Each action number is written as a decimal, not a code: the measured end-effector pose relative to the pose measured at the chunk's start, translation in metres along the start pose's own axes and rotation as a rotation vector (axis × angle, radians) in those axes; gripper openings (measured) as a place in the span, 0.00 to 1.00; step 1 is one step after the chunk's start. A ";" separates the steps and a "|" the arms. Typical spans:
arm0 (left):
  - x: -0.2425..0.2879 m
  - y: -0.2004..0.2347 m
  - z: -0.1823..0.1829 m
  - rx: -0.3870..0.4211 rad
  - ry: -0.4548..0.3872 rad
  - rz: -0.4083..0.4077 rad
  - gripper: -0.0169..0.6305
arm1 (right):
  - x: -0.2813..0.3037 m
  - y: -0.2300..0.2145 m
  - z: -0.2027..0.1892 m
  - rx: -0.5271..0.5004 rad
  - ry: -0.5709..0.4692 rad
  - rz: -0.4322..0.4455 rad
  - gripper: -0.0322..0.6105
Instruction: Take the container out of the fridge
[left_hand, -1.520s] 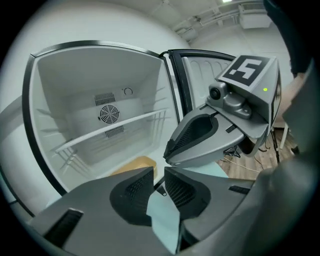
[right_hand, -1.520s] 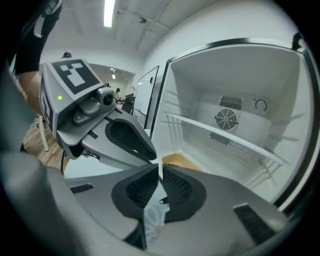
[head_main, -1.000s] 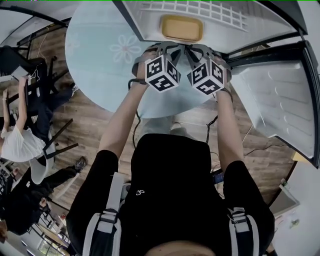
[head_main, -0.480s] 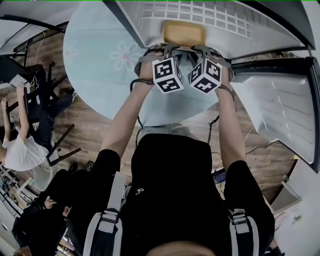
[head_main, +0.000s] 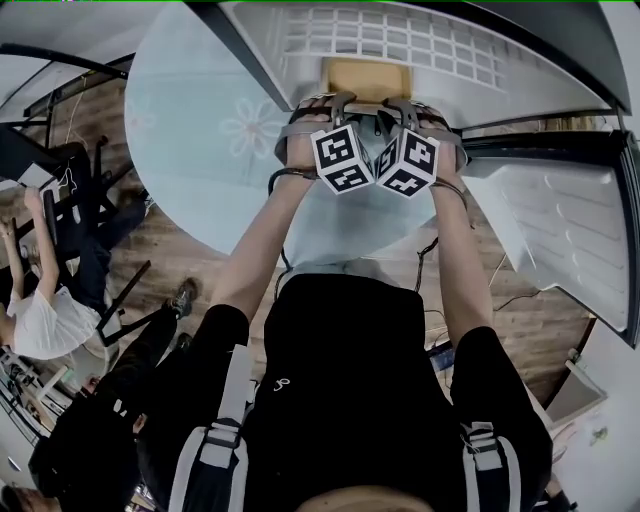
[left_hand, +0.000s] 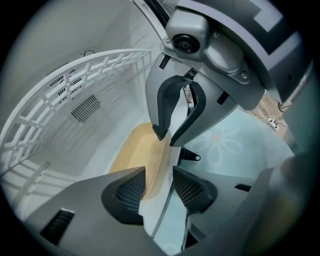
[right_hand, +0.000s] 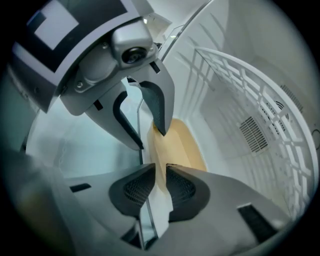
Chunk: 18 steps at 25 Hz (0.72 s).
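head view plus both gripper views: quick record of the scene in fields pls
place: fridge interior, door open at the right
container: tan, shallow, lying inside the fridge
wire rack: white, further in than the container
left gripper: jaws opening, container's near rim between them, pads not pressing
right gripper: jaws nearly together at the same rim; grip cannot be told
table: round, pale, flower print, beside the fridge
task state: container not yet out

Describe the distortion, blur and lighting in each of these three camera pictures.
Head view: heavy fisheye bends the fridge's edges; the container looks slightly smeared. Left gripper view: dark rounded corners, wire shelf evenly lit, fairly crisp. Right gripper view: same dark corners, container's near end soft.
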<state>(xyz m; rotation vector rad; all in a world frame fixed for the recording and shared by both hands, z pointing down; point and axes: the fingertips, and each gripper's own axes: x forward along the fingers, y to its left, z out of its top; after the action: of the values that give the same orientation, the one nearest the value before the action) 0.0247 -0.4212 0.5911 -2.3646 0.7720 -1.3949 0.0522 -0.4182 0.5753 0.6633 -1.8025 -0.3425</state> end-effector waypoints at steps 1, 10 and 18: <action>0.002 -0.001 -0.001 -0.007 0.004 -0.001 0.31 | 0.002 0.002 -0.001 -0.005 0.006 0.005 0.16; 0.008 -0.006 -0.012 0.006 0.039 0.020 0.21 | 0.008 0.009 -0.008 -0.086 0.053 0.017 0.11; -0.001 -0.011 -0.013 0.082 0.055 0.087 0.10 | -0.003 0.014 -0.002 -0.212 0.064 -0.031 0.10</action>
<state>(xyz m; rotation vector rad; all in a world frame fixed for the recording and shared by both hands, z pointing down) 0.0164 -0.4109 0.6021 -2.2131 0.8057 -1.4325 0.0510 -0.4048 0.5807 0.5470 -1.6686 -0.5190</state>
